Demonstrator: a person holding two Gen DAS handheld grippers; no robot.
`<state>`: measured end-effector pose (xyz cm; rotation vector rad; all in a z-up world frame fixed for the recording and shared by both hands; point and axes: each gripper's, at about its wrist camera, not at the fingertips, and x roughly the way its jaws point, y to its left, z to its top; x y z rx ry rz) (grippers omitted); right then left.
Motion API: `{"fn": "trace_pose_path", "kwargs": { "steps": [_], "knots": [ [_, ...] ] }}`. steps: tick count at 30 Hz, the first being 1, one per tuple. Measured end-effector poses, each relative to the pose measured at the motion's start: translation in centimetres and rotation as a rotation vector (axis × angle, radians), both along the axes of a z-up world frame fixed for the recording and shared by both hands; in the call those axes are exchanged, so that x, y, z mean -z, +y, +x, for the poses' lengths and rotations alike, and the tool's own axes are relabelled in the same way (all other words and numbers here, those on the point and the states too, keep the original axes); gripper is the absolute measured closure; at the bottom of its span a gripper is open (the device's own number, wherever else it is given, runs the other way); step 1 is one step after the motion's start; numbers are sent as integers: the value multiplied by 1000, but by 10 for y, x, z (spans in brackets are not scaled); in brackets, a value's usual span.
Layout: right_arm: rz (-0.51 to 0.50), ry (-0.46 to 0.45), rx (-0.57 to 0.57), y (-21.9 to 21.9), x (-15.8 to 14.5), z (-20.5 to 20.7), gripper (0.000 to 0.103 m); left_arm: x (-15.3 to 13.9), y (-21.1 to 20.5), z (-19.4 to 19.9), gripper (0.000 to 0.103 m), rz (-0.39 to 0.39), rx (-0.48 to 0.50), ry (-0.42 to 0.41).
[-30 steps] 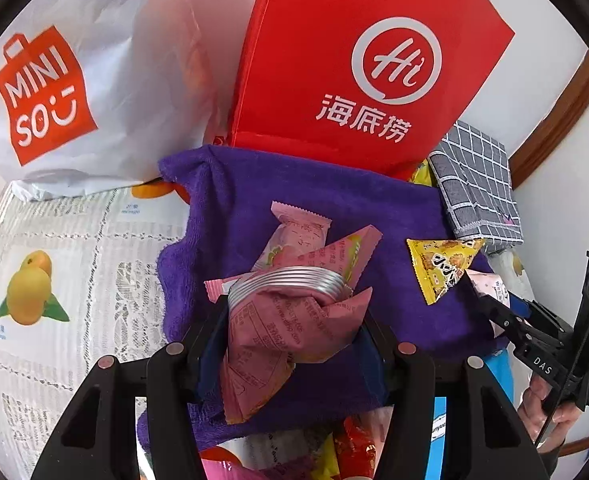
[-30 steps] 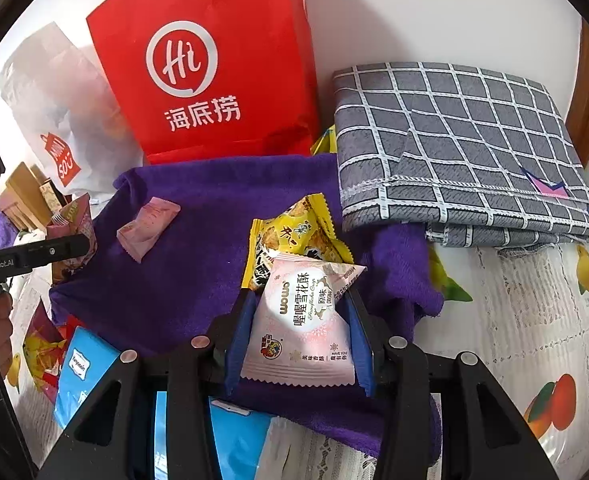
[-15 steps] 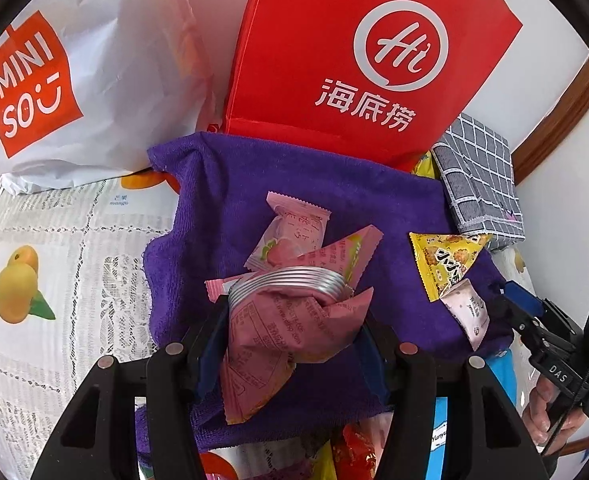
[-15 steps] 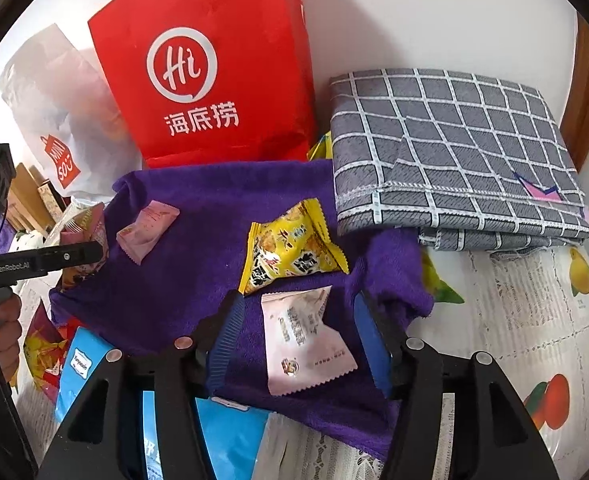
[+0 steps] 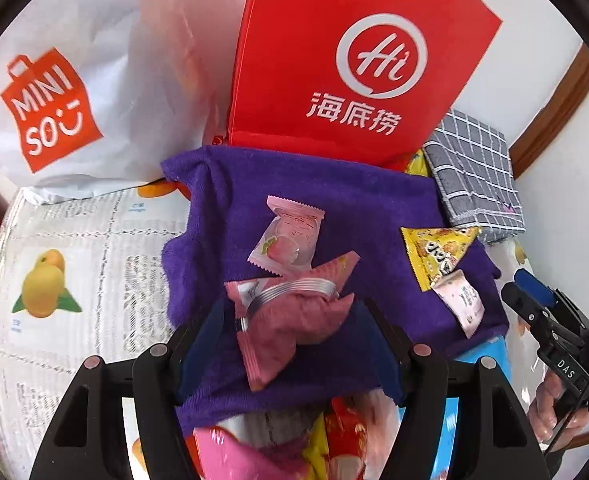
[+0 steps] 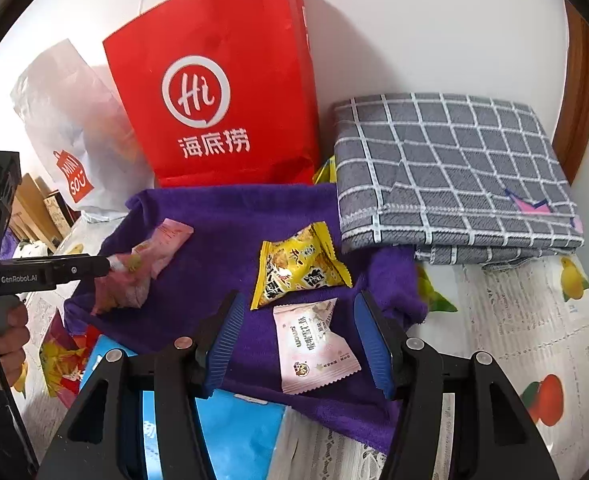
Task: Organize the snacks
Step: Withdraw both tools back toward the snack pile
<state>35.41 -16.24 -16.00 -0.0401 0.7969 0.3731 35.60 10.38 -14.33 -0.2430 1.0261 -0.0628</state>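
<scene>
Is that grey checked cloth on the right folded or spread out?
Folded. The grey checked cloth lies as a neat rectangle with stacked layers showing along its near edge, beside the red bag.

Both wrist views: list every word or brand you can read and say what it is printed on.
"MINI SO": white plastic bag.
"Hi" and "海底捞": red paper bag.
"DAS": right gripper body.
"GenRobot.AI": left gripper arm.
"amom": pale pink snack packet; its other print is too small.
Yellow snack packet and remaining pink packets: print unreadable.
</scene>
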Motion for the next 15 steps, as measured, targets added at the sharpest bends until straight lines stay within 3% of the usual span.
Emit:
{"fn": "trace_pose_path", "kwargs": {
  "steps": [15],
  "knots": [
    [-59,-65,-26,11,-21,-103,46,-26,13,-88,36,-16,7,-33]
  ]
}}
